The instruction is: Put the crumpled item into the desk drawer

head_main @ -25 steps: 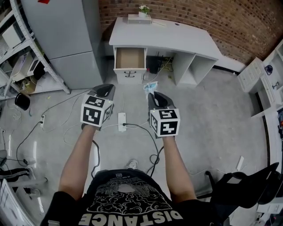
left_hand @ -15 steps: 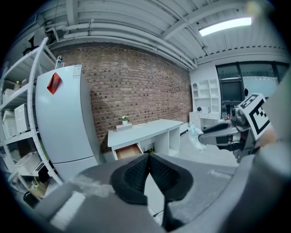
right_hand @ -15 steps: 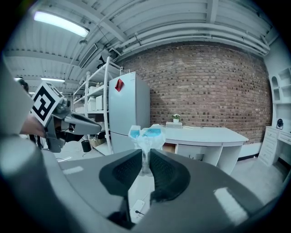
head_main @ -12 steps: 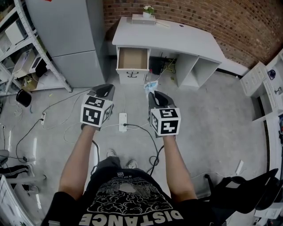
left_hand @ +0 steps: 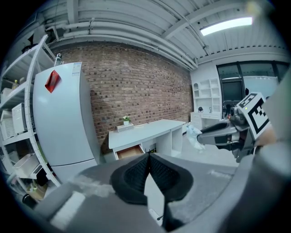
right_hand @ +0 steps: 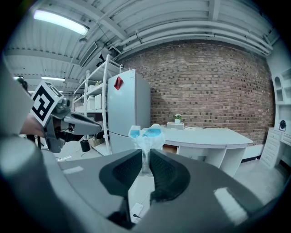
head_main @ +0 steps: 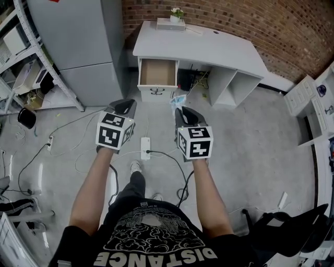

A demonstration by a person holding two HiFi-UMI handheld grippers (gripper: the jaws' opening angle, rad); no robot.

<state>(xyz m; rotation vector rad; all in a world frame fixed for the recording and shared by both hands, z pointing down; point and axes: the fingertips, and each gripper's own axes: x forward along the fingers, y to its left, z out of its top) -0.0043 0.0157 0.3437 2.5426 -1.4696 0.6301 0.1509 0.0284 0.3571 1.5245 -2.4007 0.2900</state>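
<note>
Bare floor (head_main: 245, 130) leads to the open drawer (head_main: 157, 73); cables (head_main: 166, 153) and a power strip (head_main: 144, 144) lie low.

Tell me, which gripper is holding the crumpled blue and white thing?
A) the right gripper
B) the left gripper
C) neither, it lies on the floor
A: in the right gripper view the right gripper pinches the crumpled item between its jaws, while the left gripper has its jaws together with nothing in them.

Fridge (head_main: 78, 41) L of desk (head_main: 209, 49), plant (head_main: 177, 12) atop
</note>
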